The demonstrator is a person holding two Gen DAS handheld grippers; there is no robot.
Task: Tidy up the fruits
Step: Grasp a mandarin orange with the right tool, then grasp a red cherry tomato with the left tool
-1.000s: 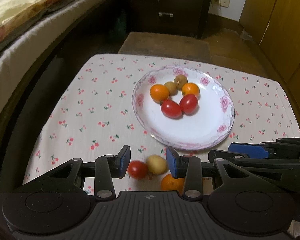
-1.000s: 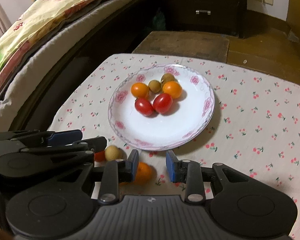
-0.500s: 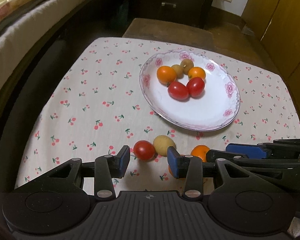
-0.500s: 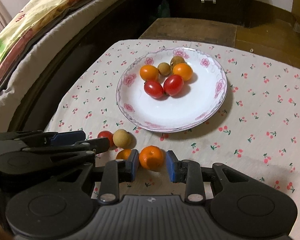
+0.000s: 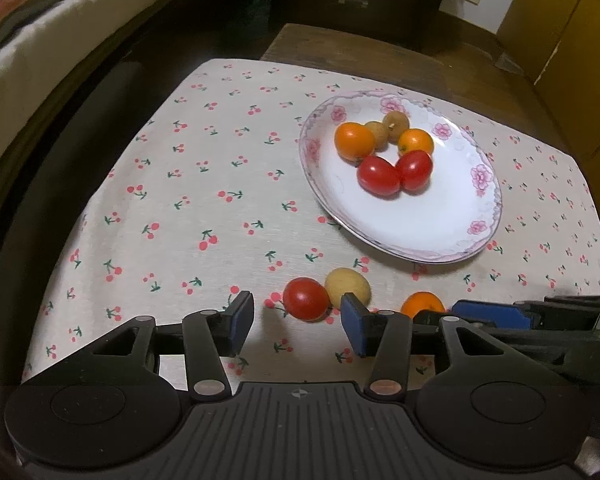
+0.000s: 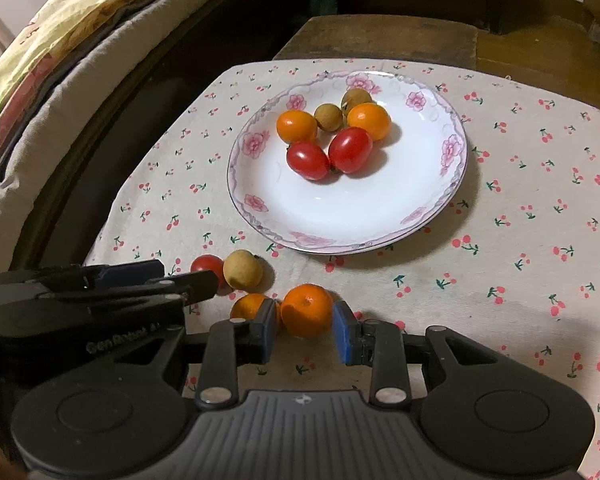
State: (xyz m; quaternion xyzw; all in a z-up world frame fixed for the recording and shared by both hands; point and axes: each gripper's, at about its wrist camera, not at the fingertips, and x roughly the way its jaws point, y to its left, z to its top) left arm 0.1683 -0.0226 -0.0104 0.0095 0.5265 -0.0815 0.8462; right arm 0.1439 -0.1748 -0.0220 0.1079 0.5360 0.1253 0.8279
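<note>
A white floral plate [image 5: 452,216] [image 6: 340,216] holds two red tomatoes, two small oranges and two brown longans. On the cloth lie a red tomato [image 5: 306,299] [image 6: 206,266], a yellow-brown longan [image 5: 348,286] [image 6: 243,269], and two small oranges. My left gripper [image 5: 297,322] [image 6: 184,280] is open, with the loose tomato just ahead between its fingers. My right gripper [image 6: 305,332] has its blue pads on both sides of one orange [image 6: 307,310], seemingly touching it. The other orange [image 6: 249,306] [image 5: 422,304] sits just left of the right gripper's left finger.
The table is covered by a cherry-print cloth [image 5: 204,200] [image 6: 540,200]. A bed with a colourful blanket [image 6: 40,40] runs along the left. A dark drawer cabinet [image 5: 352,0] and a wooden stool top [image 6: 380,36] stand beyond the table.
Both grippers have advanced toward the loose fruit and tilted down. The right gripper's pads now flank one orange more closely. The left gripper's fingers now frame the loose tomato.
</note>
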